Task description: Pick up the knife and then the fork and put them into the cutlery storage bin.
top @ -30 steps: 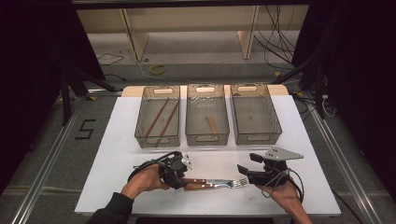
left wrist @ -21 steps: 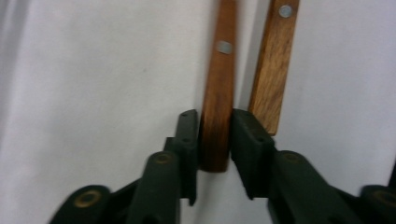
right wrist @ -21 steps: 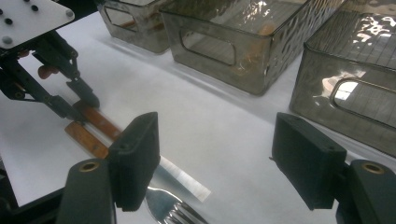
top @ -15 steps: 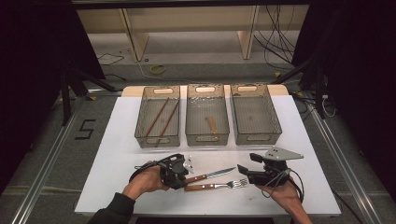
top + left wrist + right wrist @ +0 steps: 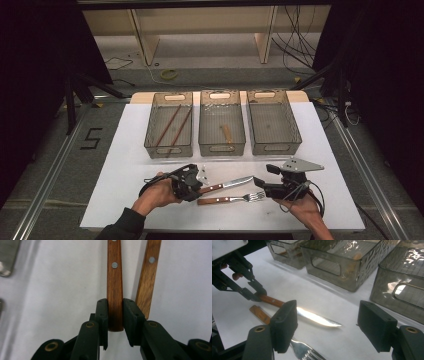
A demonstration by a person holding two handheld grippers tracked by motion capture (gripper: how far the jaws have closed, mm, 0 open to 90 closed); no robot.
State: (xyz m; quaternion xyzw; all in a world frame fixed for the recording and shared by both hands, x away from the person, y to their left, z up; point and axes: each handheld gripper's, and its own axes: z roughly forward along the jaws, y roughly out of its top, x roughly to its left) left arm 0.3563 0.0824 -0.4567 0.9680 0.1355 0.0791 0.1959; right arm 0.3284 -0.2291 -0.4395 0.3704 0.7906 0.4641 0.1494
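1. Risk, slip: the left gripper (image 5: 115, 315) clamps the knife (image 5: 226, 184) only at the very butt of its wooden handle; the long blade beyond could likely lever it round or out of the jaws.
2. Risk, snag: the fork (image 5: 231, 199) lies just beside the knife, on its near side; a low sweep could drag it along.
3. Right gripper (image 5: 327, 322): jaws wide, holding nothing, hovering right of the fork tines.
4. Knife, location: near part of the white worktop (image 5: 125, 160), centre, blade pointing right and slightly far.
5. Knife, appearance: brown riveted wood handle, bright pointed steel blade.
6. Far side: three clear bins (image 5: 274, 145).
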